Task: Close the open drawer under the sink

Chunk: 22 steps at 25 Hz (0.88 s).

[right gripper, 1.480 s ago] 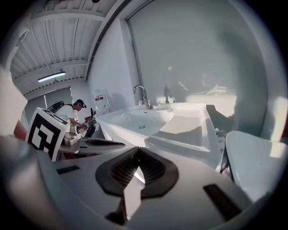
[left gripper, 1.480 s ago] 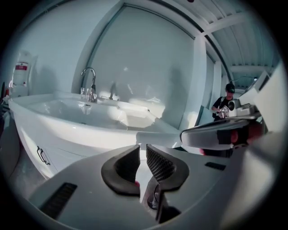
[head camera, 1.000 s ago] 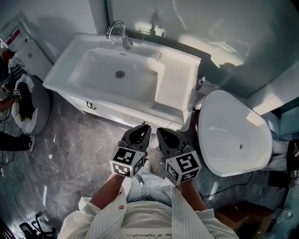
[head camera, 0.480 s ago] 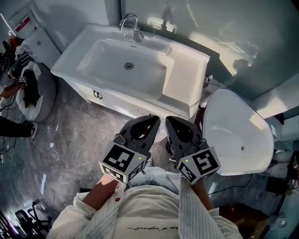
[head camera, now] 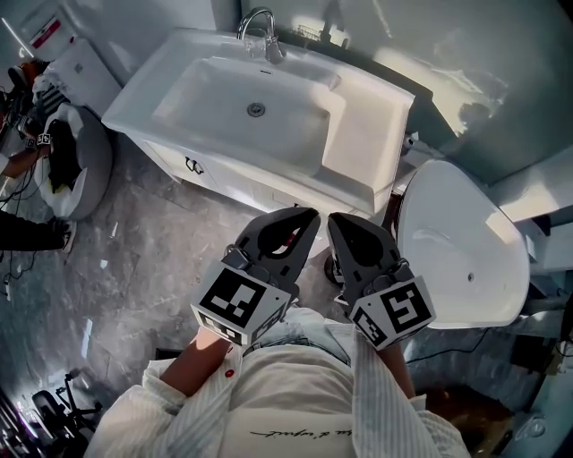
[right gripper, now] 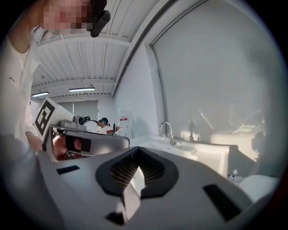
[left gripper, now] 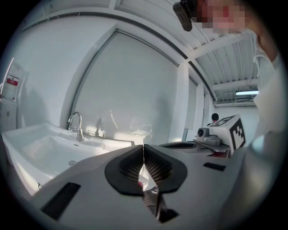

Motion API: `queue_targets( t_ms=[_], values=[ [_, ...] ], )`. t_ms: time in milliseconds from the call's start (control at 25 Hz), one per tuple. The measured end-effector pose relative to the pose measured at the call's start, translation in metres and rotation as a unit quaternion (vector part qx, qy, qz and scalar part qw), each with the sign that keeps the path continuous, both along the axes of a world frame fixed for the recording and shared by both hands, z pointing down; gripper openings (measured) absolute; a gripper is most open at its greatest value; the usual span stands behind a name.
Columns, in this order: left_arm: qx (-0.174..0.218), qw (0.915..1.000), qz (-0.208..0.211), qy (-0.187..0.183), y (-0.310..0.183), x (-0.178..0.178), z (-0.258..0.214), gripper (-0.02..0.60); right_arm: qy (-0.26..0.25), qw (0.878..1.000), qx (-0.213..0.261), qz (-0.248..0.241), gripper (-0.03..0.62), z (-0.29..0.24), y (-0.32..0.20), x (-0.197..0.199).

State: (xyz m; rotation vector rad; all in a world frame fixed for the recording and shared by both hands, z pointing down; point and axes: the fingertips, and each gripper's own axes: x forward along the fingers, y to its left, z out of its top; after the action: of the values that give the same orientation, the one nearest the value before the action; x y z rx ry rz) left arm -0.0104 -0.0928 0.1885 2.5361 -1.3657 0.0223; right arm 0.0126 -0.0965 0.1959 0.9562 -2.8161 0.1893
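The left hand-held gripper (head camera: 303, 216) is clenched, its jaws meeting at the tips with nothing between them, and the right hand-held gripper (head camera: 340, 222) just beside it is clenched and empty in the same way. Both are held side by side in front of the person's striped shirt (head camera: 286, 402), above the grey stone floor (head camera: 134, 268), with their tips aimed at the sink (head camera: 242, 112). The drawer (head camera: 215, 177) lies in the white cabinet front below the sink's rim, ahead of the hand-held grippers and a little to their left, apart from both. From this steep angle it cannot be told whether it stands open. A faucet (head camera: 260, 22) rises at the sink's far edge, and a white toilet (head camera: 457, 259) sits to the right.
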Motion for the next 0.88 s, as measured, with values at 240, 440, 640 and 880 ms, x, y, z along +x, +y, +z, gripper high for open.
queue_targets(
  t_ms=[240,440,640,880],
  values=[
    [-0.004,1.0,-0.002,-0.001,-0.0022,0.0,0.0005,0.017,-0.001,1.0,-0.001,0.004,0.009,-0.0008,-0.0017,0.0012],
    [-0.006,1.0,-0.003,-0.003,-0.0008,0.0011,0.0022,0.017,0.0,1.0,-0.003,0.004,0.009,0.0019,0.0007,0.0012],
    [-0.006,1.0,-0.005,-0.003,-0.0038,0.0006,0.003,0.017,0.004,1.0,-0.004,0.004,0.009,0.0051,-0.0011,0.0024],
    [-0.004,0.9999,-0.006,-0.007,0.0013,0.0019,0.004,0.017,0.007,1.0,-0.002,0.002,0.009,0.0052,0.0029,0.0028]
  ],
)
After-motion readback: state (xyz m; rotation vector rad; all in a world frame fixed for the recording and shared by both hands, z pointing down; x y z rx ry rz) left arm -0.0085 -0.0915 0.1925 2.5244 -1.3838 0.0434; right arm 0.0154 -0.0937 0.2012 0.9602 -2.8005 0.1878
